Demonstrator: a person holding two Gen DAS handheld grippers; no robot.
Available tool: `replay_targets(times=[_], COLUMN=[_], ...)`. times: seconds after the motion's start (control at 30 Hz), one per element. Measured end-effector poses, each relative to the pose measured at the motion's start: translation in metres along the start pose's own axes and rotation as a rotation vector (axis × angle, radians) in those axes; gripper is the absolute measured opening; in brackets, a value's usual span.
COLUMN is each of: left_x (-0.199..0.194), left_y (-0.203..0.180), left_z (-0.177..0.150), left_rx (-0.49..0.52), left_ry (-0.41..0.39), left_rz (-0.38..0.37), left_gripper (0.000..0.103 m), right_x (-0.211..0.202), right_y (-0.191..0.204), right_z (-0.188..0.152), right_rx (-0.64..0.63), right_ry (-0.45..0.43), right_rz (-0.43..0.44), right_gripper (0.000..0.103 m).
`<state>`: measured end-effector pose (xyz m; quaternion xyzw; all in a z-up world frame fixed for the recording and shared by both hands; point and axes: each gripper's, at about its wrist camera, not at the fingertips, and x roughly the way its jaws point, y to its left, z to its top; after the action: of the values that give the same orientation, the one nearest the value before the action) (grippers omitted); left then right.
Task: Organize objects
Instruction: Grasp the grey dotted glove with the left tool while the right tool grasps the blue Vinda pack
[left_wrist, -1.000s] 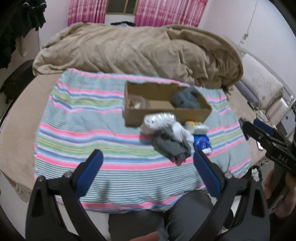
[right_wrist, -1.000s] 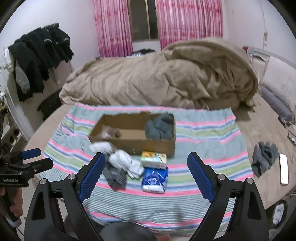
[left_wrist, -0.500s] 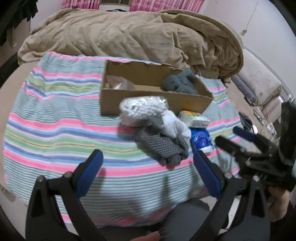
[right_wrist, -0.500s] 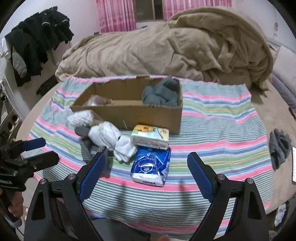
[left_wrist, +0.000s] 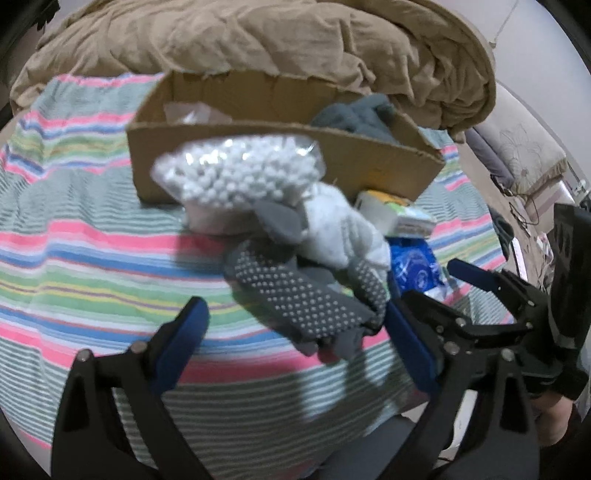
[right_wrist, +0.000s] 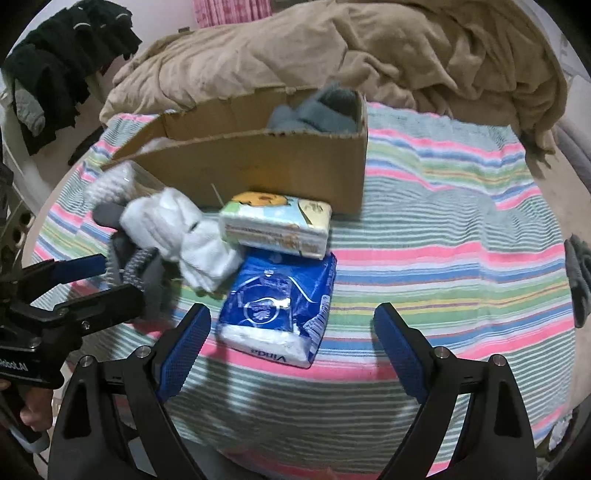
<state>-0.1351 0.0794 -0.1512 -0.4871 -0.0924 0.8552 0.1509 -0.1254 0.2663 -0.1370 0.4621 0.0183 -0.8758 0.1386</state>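
Note:
A cardboard box (left_wrist: 354, 155) (right_wrist: 280, 158) stands on the striped blanket and holds a grey cloth (left_wrist: 354, 114). In front of it lie a bag of white beads (left_wrist: 240, 173), grey dotted socks (left_wrist: 299, 299), white socks (right_wrist: 184, 229), a yellow-green tissue pack (right_wrist: 277, 225) and a blue tissue pack (right_wrist: 280, 299). My left gripper (left_wrist: 295, 343) is open, its jaws either side of the near end of the dotted socks. My right gripper (right_wrist: 291, 343) is open just in front of the blue tissue pack.
A beige duvet (left_wrist: 258, 44) is heaped behind the box. The striped blanket (right_wrist: 461, 240) covers the bed. Dark clothes (right_wrist: 66, 55) hang at the left. A grey cloth (right_wrist: 580, 273) lies off the blanket at the right.
Both grippers have moved forward and down toward the pile. The left now frames the dotted socks; the right has come close to the blue tissue pack. Both stay open.

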Motion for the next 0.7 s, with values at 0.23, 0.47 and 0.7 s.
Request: replay_targets(times=[0.23,0.47,0.7], left_x=[0.006,-0.005,-0.030], left_y=[-0.007,-0.018,-0.021], left_z=[0.000,-0.008,-0.023], left_rx=[0.045,0.086,0.089], left_ry=[0.001,-0.009,-0.024], left_rz=[-0.018,-0.022,-0.040], left_gripper=[0.046,0.033,0.031], right_x=[0.012,0.005,-0.014], right_y=[-0.003,-0.003,-0.001], right_z=[-0.002,-0.005,-0.011], right_rx=[-0.003,-0.008,0.005], right_ry=[-0.004,-0.012,-0.023], right_rz=[-0.028,-0.010,0.005], right_gripper=[0.071,0.054,0.052])
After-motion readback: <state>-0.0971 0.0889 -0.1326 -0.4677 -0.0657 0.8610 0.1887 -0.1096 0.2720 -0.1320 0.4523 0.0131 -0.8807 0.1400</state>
